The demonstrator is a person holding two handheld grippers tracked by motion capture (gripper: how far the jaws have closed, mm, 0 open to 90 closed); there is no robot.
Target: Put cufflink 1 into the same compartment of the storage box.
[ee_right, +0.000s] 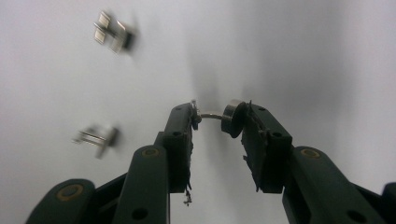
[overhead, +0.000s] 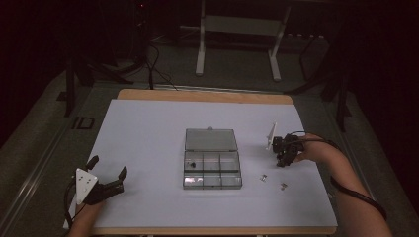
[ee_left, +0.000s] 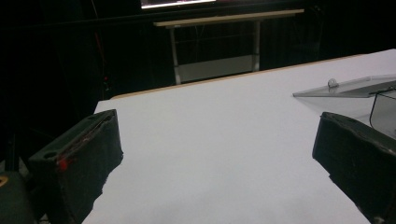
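Right gripper [ee_right: 217,116] clamped on small silver metal stud [ee_right: 219,114]; left gripper [ee_left: 215,154] spread wide, resting on white table [ee_left: 224,140].

We see the white table sheet [overhead: 148,133] with a clear compartment box [overhead: 212,170] near its middle, its lid [overhead: 210,139] lying open and flat toward twelve o'clock. At three o'clock of the box our right gripper [overhead: 282,162] points down at the sheet; what its tips carry is too small to tell. Two small metal pieces [overhead: 264,177] [overhead: 283,185] lie at about four o'clock of the box, apart from each other. At eight o'clock our left gripper [overhead: 108,171] rests with its jaws spread wide.
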